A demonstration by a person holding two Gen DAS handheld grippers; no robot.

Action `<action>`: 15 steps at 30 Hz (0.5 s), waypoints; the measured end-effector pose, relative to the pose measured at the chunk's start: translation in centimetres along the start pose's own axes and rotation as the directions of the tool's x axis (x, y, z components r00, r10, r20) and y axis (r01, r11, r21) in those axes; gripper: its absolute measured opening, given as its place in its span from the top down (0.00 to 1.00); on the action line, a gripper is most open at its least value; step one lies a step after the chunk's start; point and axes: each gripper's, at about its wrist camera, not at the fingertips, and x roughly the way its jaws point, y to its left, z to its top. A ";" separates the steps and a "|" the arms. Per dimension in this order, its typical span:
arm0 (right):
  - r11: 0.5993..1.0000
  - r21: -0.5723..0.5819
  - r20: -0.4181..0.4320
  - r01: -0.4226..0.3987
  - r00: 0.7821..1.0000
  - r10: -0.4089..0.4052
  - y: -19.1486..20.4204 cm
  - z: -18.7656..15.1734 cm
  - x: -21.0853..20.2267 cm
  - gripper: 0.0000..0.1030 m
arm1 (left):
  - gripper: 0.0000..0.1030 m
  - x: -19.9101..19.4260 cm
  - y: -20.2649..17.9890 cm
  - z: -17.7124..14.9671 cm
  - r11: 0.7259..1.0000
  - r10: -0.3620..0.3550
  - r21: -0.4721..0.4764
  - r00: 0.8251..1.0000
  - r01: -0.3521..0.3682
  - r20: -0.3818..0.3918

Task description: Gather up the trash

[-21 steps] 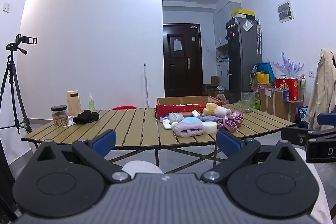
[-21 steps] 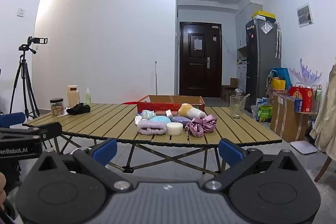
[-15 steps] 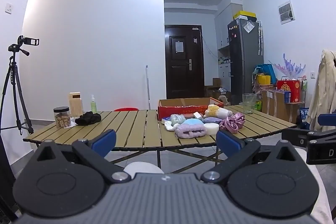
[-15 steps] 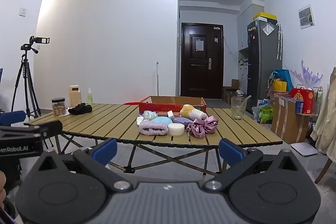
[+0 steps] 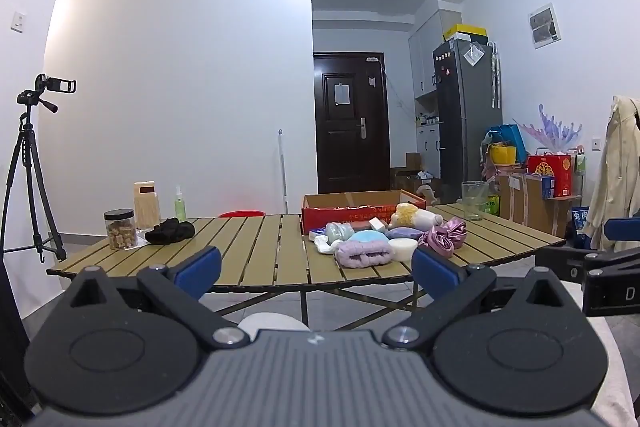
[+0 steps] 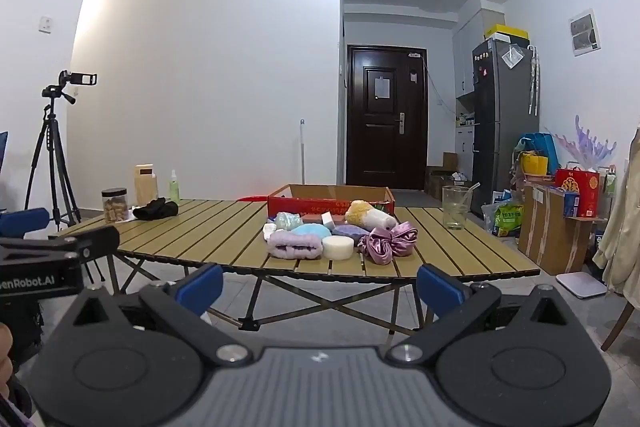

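**Approach to pile: hazards and setting**

Both grippers held short of the surface point(image 6: 224, 227), pointing nearly level. Left gripper point(image 5: 316, 269) jaws fully apart, nothing between them; right gripper point(image 6: 320, 285) likewise spread and empty. Pile point(image 6: 332, 231) of soft items located mid-surface, just in front of the red box point(image 6: 332, 201), well apart from both grippers.

Likely faults:
- Wrong pick. Pile mixes a purple band point(image 6: 294, 245), white puck point(image 6: 338, 247), pink satin cloth point(image 6: 386, 239) and smaller pieces; trash not clearly distinguishable at this range.
- Multiple pick. Items touching and overlapping; wide jaws may drag neighbours off the near edge.
- Knock-over. Glass point(image 6: 454, 207) standing right of the pile; jar point(image 6: 115, 205) and bottle point(image 6: 174, 186) at far left.
- Snagging. Slatted top may catch a low fingertip.

Surface: folding, wood-slat top on crossed legs. Room: white walls, dark door point(image 6: 386, 117), fridge point(image 6: 504, 131), tripod point(image 6: 54, 155) with camera at left, cartons and bags at right.
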 end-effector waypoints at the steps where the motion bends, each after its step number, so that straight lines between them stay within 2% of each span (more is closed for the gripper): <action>1: 1.000 -0.001 0.002 -0.001 1.000 0.001 0.0 0.0 0.0 0.00 | 0.00 0.0 -0.1 0.0 1.000 0.000 0.001 1.000 0.000 0.000; 15: 1.000 0.000 0.012 -0.001 1.000 0.001 0.0 0.1 -0.6 0.00 | 0.00 0.0 -0.1 0.1 1.000 0.004 0.001 1.000 -0.004 0.009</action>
